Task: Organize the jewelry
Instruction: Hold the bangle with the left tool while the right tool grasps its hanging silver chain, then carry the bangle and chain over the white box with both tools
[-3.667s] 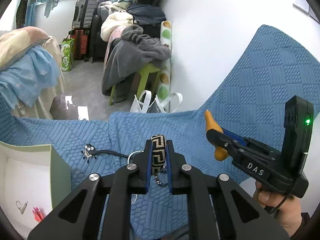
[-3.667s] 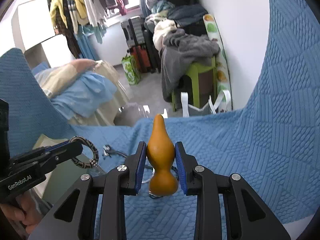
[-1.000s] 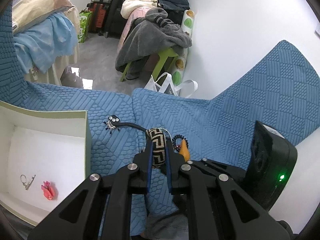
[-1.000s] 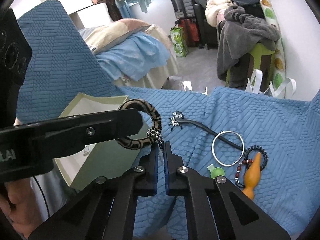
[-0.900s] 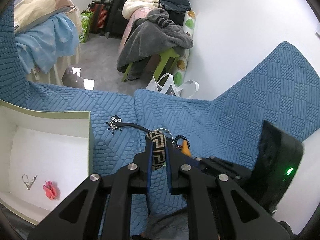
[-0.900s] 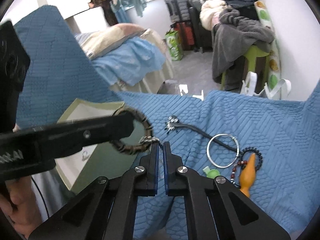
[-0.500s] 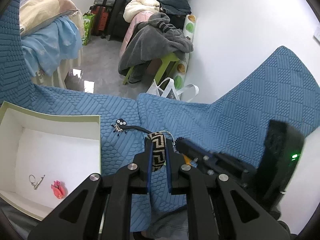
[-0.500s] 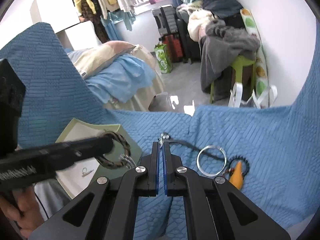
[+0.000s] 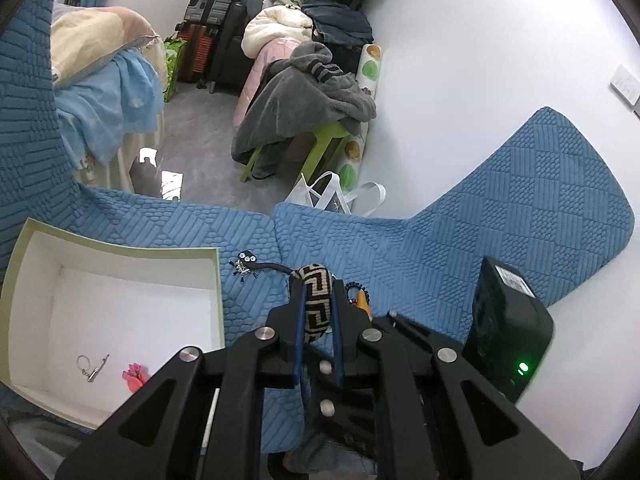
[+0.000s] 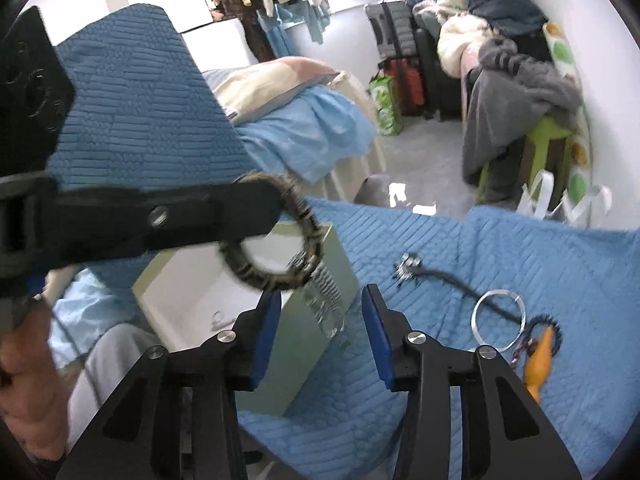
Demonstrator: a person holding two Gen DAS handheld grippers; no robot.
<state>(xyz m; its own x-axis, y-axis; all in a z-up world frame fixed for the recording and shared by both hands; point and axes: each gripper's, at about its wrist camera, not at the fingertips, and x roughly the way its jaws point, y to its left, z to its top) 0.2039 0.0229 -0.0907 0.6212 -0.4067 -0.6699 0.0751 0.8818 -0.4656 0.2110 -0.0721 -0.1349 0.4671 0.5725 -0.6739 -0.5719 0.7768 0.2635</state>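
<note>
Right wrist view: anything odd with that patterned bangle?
Yes: the black-and-beige patterned bangle, clamped by the left gripper, trails a beaded silver chain, blurred, between the opening right gripper's jaws, untouched.

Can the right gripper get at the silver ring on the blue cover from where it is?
Probably yes. The right gripper has its jaws opening with nothing between them, and the silver ring lies flat and uncovered on the blue cover to its right. Only the black cord crosses under the ring.

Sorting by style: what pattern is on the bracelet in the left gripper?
A black-and-beige Greek-key pattern on the bracelet, clearest in the left wrist view.
</note>
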